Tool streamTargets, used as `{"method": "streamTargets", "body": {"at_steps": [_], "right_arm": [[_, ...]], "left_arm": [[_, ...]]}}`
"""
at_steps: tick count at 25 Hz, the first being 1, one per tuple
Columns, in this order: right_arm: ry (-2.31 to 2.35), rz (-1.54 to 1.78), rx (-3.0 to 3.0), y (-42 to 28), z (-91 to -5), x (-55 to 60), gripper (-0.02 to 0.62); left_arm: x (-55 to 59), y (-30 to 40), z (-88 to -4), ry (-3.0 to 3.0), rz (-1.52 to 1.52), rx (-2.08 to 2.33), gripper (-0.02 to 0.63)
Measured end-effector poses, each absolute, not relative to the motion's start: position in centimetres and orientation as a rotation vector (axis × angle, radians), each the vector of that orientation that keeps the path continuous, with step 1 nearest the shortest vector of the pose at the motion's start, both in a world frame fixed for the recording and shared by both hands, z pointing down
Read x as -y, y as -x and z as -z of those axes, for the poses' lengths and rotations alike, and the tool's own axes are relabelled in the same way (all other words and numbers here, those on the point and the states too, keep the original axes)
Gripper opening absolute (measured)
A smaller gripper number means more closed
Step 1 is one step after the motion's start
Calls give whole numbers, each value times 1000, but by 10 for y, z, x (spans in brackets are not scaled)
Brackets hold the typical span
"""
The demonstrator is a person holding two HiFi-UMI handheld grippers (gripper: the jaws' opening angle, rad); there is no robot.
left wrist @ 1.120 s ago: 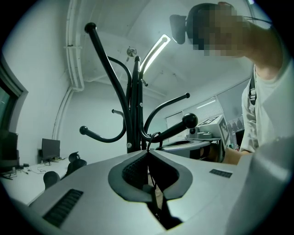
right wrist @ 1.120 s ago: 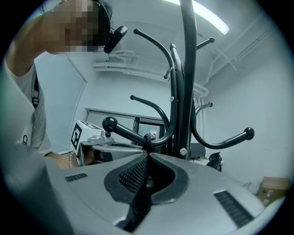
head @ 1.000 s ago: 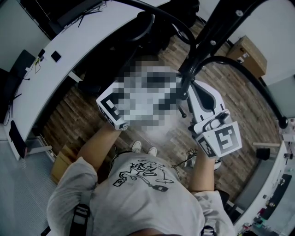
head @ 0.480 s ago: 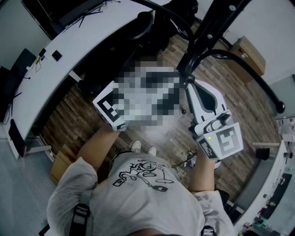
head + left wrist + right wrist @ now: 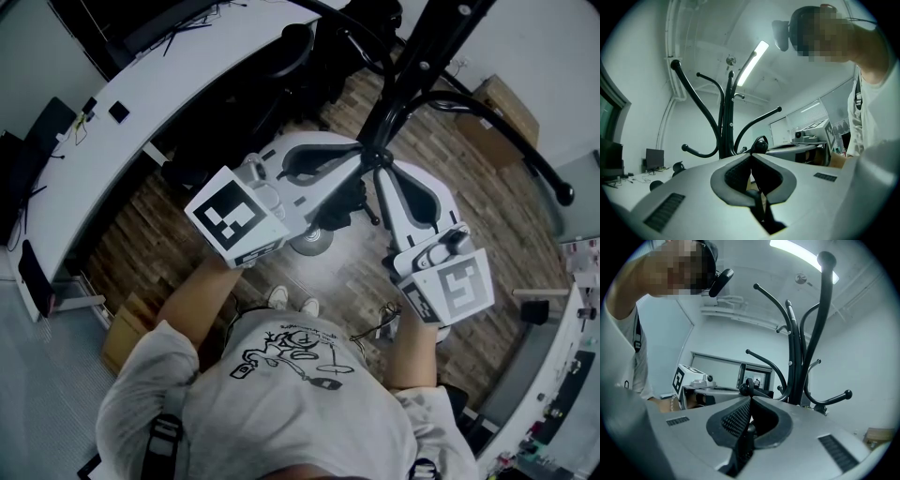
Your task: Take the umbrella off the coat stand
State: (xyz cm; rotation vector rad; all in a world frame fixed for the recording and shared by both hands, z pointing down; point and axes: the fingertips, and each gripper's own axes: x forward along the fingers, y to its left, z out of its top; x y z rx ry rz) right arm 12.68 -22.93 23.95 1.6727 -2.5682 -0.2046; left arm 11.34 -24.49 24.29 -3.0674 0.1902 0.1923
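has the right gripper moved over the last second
No, not noticeably. In the head view the right gripper keeps the same place against the shoes on the floor.

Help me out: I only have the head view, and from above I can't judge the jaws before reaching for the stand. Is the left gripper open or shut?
Observer: Shut. In the left gripper view, the left gripper has its jaws together with nothing between them.
Operator: And the other one?
Observer: The right gripper is also shut and empty, as its own view shows.
Operator: Can you see an umbrella from down there?
Observer: No. What shows of the coat stand in both gripper views is bare, so I can't point you to the umbrella.
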Motion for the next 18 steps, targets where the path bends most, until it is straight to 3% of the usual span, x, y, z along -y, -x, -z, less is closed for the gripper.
{"method": "streamTargets", "body": {"at_steps": [18], "right_arm": [[-1663,189,2589,-106,-240,204,14]], "left_arm": [[216,-90,-245,3089,-186,-182,23]]}}
